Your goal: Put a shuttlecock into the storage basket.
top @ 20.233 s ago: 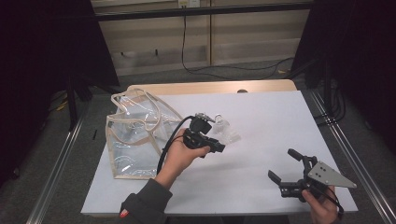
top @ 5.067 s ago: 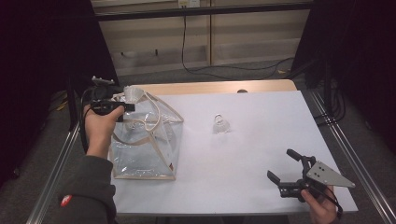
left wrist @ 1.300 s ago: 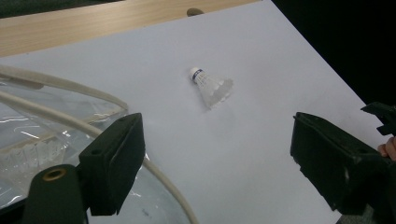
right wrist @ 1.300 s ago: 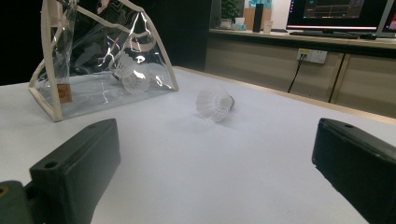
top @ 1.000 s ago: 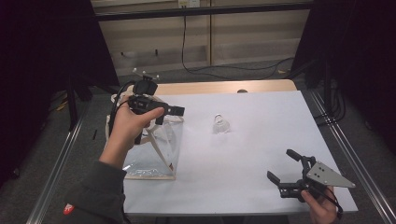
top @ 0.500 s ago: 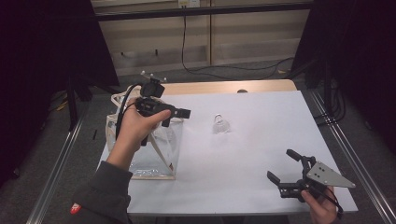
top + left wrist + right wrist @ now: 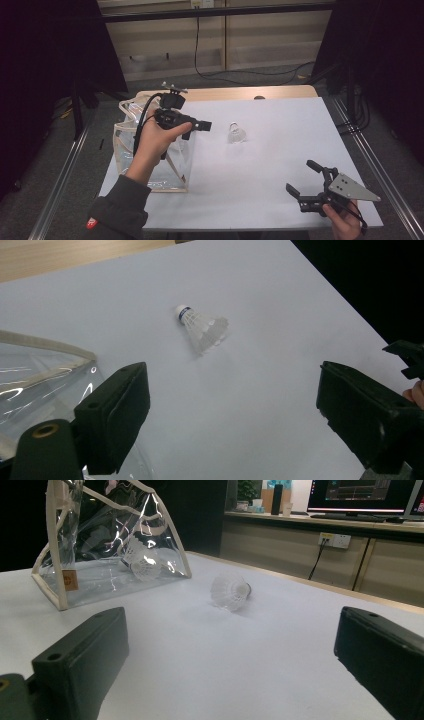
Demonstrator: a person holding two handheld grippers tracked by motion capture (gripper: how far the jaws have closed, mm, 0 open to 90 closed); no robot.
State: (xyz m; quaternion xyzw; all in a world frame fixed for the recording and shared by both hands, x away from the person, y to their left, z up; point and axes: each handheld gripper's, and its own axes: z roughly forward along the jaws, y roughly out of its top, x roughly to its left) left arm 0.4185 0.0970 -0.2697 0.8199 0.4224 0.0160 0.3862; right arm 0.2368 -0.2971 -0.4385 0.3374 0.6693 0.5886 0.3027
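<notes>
Surface: white desk [image 7: 280, 150] with a pale wooden strip along its far edge, dark curtains to both sides, a beige wall with cables behind.
Loose shuttlecock: a white feathered shuttlecock with a white cork tip [image 7: 236, 134] lies on its side on the bare desk, near the middle, well apart from both grippers; the left gripper view shows it [image 7: 202, 327] with a blue band at the cork, straight ahead of the jaws.
Bag: a clear plastic bag with cream trim and handles [image 7: 150, 150] stands on the desk's left part; the right gripper view shows another white shuttlecock inside it [image 7: 142, 562].
Progress: judging from how things lie, one shuttlecock is already bagged and the loose one is left to pick up and put in.
Left gripper: the left gripper [image 7: 197, 126] is held above the desk over the bag's right edge, pointing right toward the loose shuttlecock; its jaws are spread wide and hold nothing.
Left arm: forearm in a dark sleeve rises from the lower left, wrist bent so the gripper lies roughly level.
Right gripper: the right gripper [image 7: 302, 179] sits low near the desk's front right corner, jaws parted and empty, aimed across the desk at the shuttlecock and bag.
</notes>
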